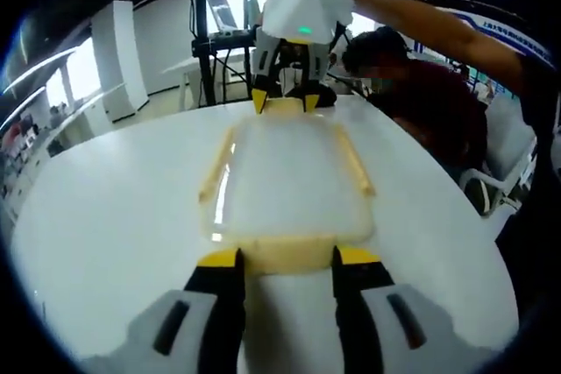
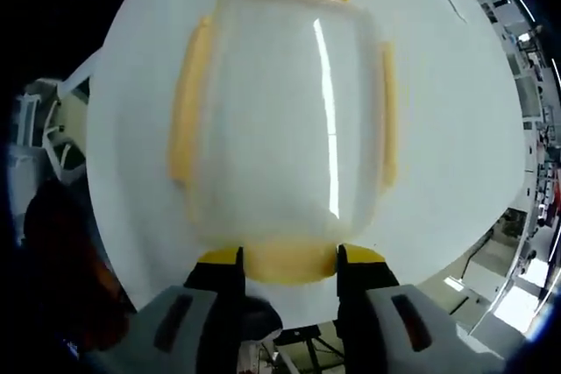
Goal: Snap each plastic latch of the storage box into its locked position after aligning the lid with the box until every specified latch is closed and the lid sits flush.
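With each tool, left (image 1: pixel 285 262) and right (image 2: pixel 289 260), set wide astride an end latch (image 1: pixel 282 254) of the storage box (image 1: pixel 287 181) mid-tabletop (image 1: pixel 105 216), press both squarely together so the lid seats flush.

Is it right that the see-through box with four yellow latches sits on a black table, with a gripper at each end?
Not quite. The table is white, not black; the left gripper view shows it clearly. The rest holds: the box is see-through with yellow latches on four sides, the left gripper straddles one end latch, and the right gripper straddles the opposite one.
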